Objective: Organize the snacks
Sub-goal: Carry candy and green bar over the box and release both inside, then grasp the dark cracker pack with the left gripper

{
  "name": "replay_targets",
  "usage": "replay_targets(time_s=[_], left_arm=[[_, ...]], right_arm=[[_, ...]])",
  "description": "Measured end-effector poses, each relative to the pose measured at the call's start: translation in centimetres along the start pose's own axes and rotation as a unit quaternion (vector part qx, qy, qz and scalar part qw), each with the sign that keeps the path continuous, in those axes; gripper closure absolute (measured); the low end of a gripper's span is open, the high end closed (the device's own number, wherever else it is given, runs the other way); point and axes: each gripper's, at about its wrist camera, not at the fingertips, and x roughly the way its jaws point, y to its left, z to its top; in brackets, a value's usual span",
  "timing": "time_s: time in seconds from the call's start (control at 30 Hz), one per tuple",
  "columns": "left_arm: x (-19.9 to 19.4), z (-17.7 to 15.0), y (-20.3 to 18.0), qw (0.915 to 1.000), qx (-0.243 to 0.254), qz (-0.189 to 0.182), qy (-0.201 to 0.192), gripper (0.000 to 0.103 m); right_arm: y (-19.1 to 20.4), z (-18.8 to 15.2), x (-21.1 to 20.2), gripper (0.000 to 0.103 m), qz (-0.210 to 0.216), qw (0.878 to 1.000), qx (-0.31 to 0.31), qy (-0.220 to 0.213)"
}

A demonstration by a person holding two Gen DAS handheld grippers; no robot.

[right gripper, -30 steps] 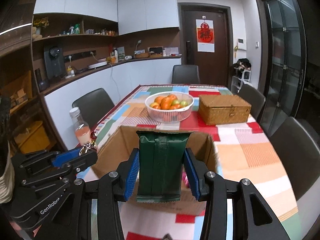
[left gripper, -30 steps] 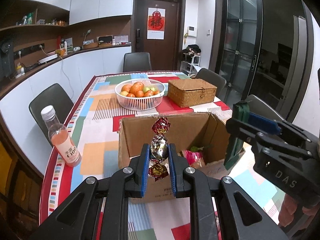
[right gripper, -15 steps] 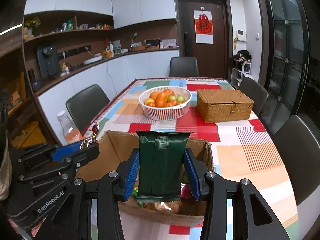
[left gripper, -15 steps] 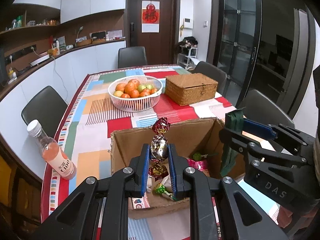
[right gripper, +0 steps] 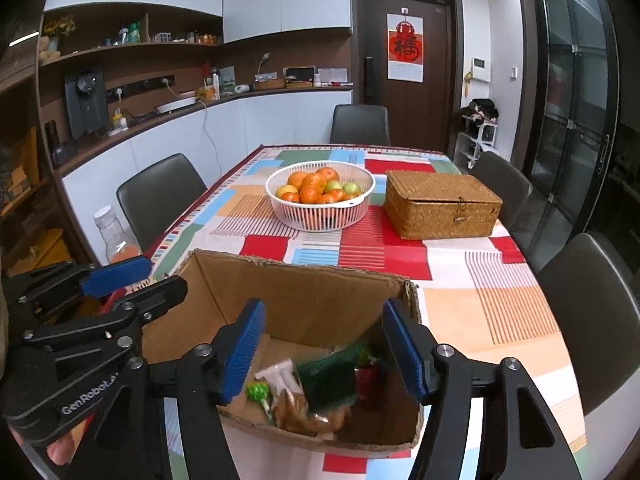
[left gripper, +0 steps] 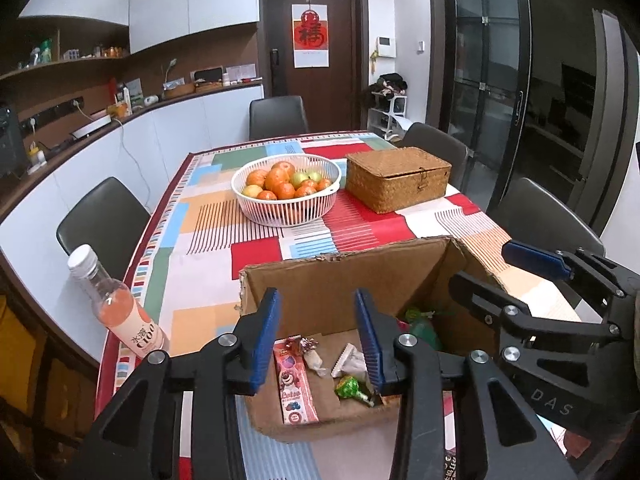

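Note:
An open cardboard box (left gripper: 340,276) (right gripper: 304,292) stands at the near end of the table and holds several snacks. In the left wrist view a foil-wrapped candy (left gripper: 309,353) and a pink Lotso packet (left gripper: 295,384) lie on its floor. In the right wrist view the dark green packet (right gripper: 328,376) lies inside, blurred. My left gripper (left gripper: 316,340) is open and empty over the box's near left side; it also shows in the right wrist view (right gripper: 132,276). My right gripper (right gripper: 324,352) is open and empty over the box; it also shows in the left wrist view (left gripper: 500,268).
A white basket of fruit (left gripper: 286,188) and a woven lidded box (left gripper: 398,178) stand farther back on the patchwork tablecloth. A bottle of pink drink (left gripper: 116,308) stands near the table's left edge. Dark chairs (left gripper: 102,220) ring the table.
Both grippers have opened. The foil candy left my left gripper and the green packet left my right gripper; both now lie in the box. Both cameras rose and tilted over the box.

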Motion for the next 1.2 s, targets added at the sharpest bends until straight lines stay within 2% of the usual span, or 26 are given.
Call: replay_targets(time_s=[0.3, 0.4, 0.63, 0.73, 1.0, 1.2], left_arm=[[-4.0, -2.1, -1.4, 0.9996, 0.009, -0.016, -0.021, 0.058], [-4.8, -2.9, -2.3, 0.9994, 0.012, -0.027, -0.020, 0.052], [-5.6, -5.6, -5.5, 0.9978, 0.055, -0.035, -0.014, 0.051], [-5.3, -7.4, -7.0, 0.9957, 0.079, -0.048, 0.001, 0.050], [-3.3, -11.5, -9.4, 0.9893, 0.102, -0.080, 0.067, 0.049], [-2.0, -14.8, -10.9, 0.9815, 0.121, -0.097, 0.112, 0.045]], right_arm=[[0.2, -2.4, -3.9, 0.041, 0.002, 1.000, -0.008, -0.020], [0.1, -3.7, -5.2, 0.041, 0.002, 1.000, -0.009, -0.021], [-1.6, -7.7, -7.2, 0.038, -0.013, 1.000, 0.006, -0.005], [-2.4, -9.5, -7.5, 0.038, -0.017, 1.000, 0.012, 0.010], [-4.1, -14.4, -7.6, 0.038, -0.021, 0.997, 0.042, 0.069], [-4.5, -17.7, -7.3, 0.038, -0.026, 0.992, 0.050, 0.112]])
